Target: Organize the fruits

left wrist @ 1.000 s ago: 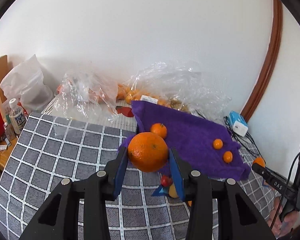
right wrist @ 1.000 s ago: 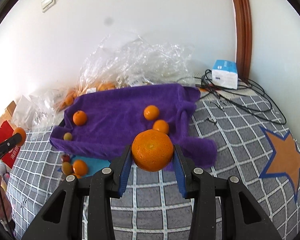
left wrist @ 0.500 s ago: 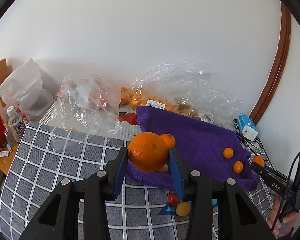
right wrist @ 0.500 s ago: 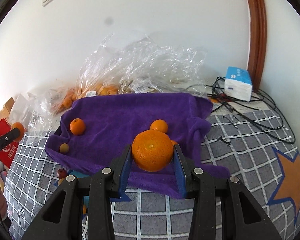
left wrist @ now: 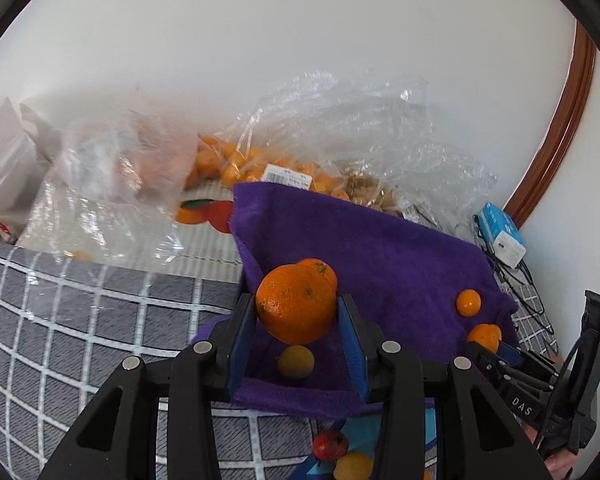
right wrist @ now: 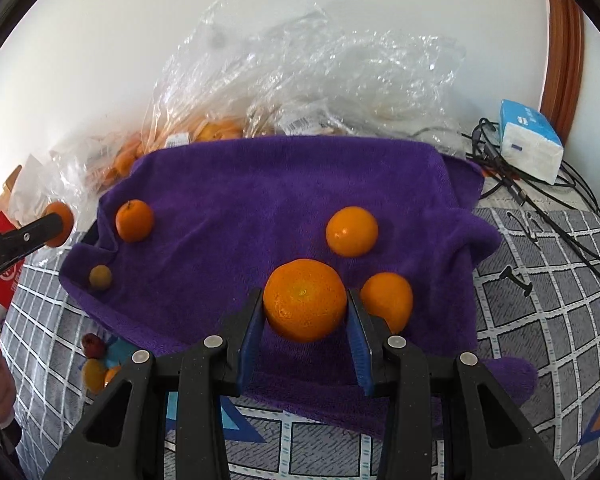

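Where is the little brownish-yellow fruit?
In the right wrist view, the little brownish-yellow fruit sits near the left edge of the purple towel, just below a small orange.

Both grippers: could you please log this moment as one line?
left gripper: shut on orange | right gripper: shut on orange | both over purple towel

Left gripper, lower centre of frame: blue pads clamped on an orange. Right gripper, lower centre: pads clamped on another orange.
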### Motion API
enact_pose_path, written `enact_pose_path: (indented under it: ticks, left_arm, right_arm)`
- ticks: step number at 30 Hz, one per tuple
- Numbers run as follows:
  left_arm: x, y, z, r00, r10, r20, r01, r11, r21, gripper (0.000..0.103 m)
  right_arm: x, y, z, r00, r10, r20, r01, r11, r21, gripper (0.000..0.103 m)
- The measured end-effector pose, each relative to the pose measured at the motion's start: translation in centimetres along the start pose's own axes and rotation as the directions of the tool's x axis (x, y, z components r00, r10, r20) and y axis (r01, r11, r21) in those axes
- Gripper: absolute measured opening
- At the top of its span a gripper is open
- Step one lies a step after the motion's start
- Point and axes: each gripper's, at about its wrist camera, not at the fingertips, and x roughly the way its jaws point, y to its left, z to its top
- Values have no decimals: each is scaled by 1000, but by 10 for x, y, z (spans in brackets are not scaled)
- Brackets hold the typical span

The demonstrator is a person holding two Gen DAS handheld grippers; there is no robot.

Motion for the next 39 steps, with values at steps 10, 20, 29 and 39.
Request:
enact_pose_path:
  ticks: [10, 20, 29, 39]
  left_arm:
    - [44, -5, -3, 996, -34, -82, 33, 999, -13, 39]
    - [57, -14, -2, 994, -7, -109, 11, 1000, 29, 39]
    - [21, -3, 0, 998, -5, -62, 5, 1000, 3, 52]
    - [-43, 27, -30, 1000, 29, 8, -29, 999, -36, 56]
  right_arm:
    - [10, 0, -5, 1000, 6, -29, -6, 1000, 5, 40]
    - [3, -1, -4, 1000, -2, -3, 2, 1000, -8, 46]
    - [-8, 0, -4, 1000, -29, 12, 29, 1000, -6, 49]
    - [-61, 31, -16, 997, -41, 67, 45, 998, -54, 49]
